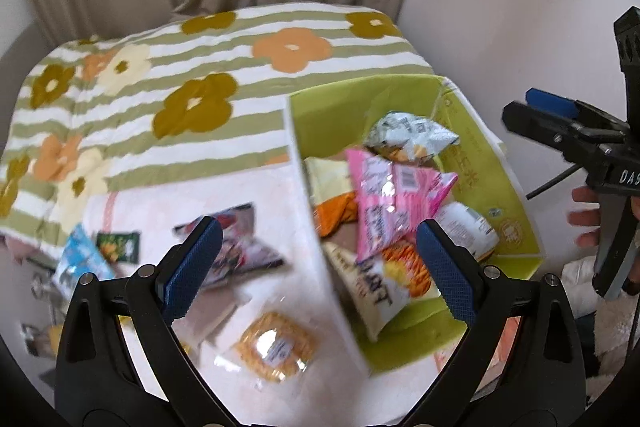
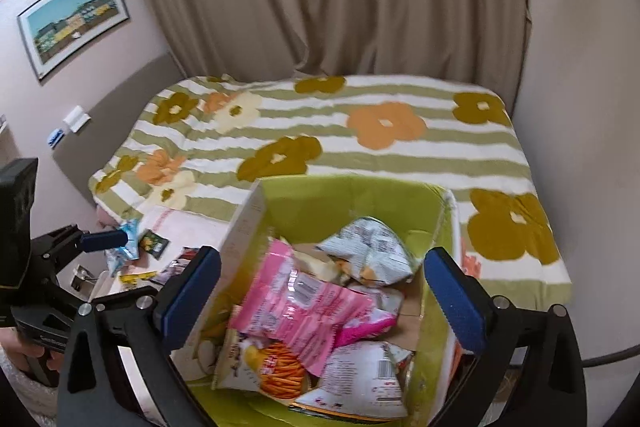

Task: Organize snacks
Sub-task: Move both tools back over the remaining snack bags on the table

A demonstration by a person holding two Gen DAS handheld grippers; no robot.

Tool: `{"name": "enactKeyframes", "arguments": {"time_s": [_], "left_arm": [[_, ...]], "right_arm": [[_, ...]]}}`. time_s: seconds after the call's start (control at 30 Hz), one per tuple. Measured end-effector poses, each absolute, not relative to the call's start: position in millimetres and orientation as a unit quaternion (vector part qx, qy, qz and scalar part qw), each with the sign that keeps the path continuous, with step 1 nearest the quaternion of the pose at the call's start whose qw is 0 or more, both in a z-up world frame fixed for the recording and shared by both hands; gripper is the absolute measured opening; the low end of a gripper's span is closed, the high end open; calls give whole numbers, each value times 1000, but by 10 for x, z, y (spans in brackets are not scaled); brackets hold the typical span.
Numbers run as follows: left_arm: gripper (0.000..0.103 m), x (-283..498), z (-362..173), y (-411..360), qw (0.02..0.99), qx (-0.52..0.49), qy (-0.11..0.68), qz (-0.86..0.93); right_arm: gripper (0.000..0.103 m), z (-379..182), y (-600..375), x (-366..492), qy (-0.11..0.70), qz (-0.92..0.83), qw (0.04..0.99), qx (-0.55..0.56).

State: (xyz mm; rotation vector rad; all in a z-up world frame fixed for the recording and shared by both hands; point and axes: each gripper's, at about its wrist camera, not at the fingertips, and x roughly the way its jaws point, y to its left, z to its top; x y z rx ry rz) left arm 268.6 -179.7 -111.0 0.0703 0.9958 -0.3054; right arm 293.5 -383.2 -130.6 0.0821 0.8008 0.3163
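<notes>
On the bed, near its foot, a green cardboard box (image 2: 352,193) sits on the flowered quilt (image 2: 400,147), open at the top and piled with snack bags — a pink packet (image 2: 308,301) lies across the middle, a pale grey-white bag (image 2: 372,247) behind it toward the far wall of the box, and an orange-stick snack bag (image 2: 268,373) at the near edge. The right tool (image 2: 320,301) hangs above the box, pointed down into it, its blue-padded fingers (image 2: 454,301) spread wide and holding nothing. The left tool (image 1: 318,269) is held over the box's white outer wall (image 1: 320,259), also tilted downward, fingers wide apart and empty. To its left, loose packets lie on the pale sheet (image 1: 260,187) outside the box — a dark packet (image 1: 236,247), a clear bag of yellow snacks (image 1: 274,347), a blue-and-white packet (image 1: 78,261) and a small dark green one (image 1: 118,245). From the left view the right tool stands well off to the side, the person's right hand (image 1: 586,217) wrapped around its grip.
</notes>
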Motion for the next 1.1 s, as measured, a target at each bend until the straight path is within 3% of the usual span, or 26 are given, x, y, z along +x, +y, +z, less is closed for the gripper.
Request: {"name": "enactKeyframes", "arguments": {"time_s": [0.57,0.83,1.1], "left_arm": [[97,2299,-1010,106,881,19,471,-27],[97,2592,-1353,1015,855,55,513,-57],[97,2964,-1955,1408,816,95,558,-120]], "right_arm": [[102,-1254,-2381,2703,390,267,881,17],[102,-1686,-1525,2766,450,245,857,46],[102,-2285,-1051,2808,519,163,832,106]]}}
